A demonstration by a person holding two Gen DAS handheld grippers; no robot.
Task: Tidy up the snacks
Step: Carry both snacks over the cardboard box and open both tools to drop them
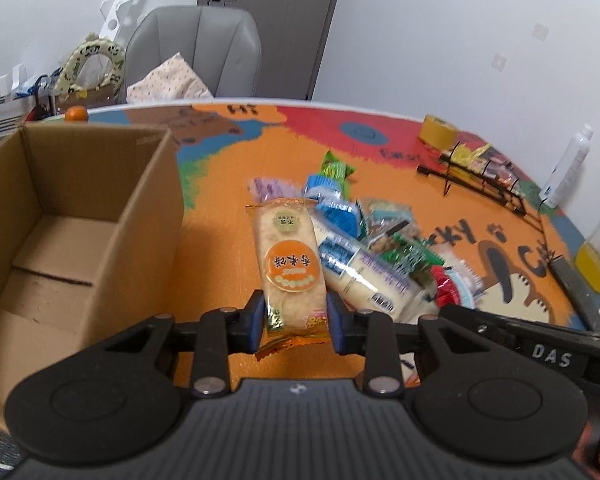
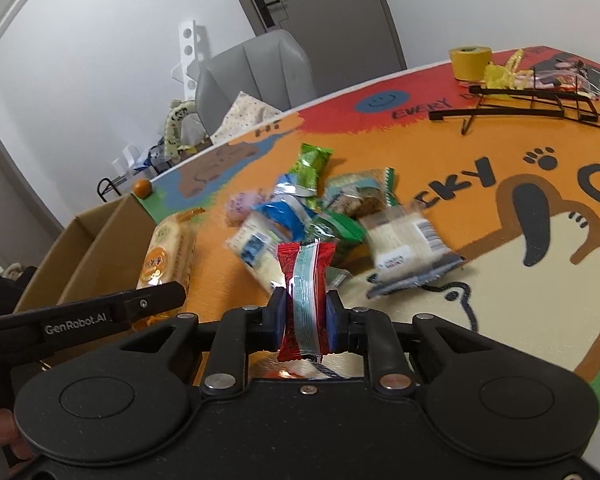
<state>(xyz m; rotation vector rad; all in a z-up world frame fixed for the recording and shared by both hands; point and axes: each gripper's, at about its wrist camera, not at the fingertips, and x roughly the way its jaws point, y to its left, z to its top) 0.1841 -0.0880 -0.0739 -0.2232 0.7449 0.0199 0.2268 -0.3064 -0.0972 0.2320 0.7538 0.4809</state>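
**Two packets in hand, box waiting on the left**

We've got one snack per gripper. Left gripper [image 1: 296,320] is clamped on the orange rice-cracker packet [image 1: 290,264] near its bottom end, blue pads pressing both long edges; most of the pack sticks out fwd, unsupported. Right gripper [image 2: 305,316] is closed nearly all the way on the red candy packet [image 2: 306,280], wrapper pinched w/ its waist squeezed in.

Both packs sit above the table mat [image 1: 228,184], w/ the snack pile [image 2: 320,216] just beyond them. The cardboard box [image 1: 72,216] stands open on the left, close to the cracker pack; its visible floor looks bare.

Handling, as we judge it: cracker pack is light but brittle inside, film slick, so a hard squeeze may crack the wafers and a loose one lets it slide. A grip nearer the middle would stop the far end drooping. Candy pack is small, soft, crinkly, low risk; holding across the body, not the crimped end seal, seems safest.

Next prob: carry both over the box.
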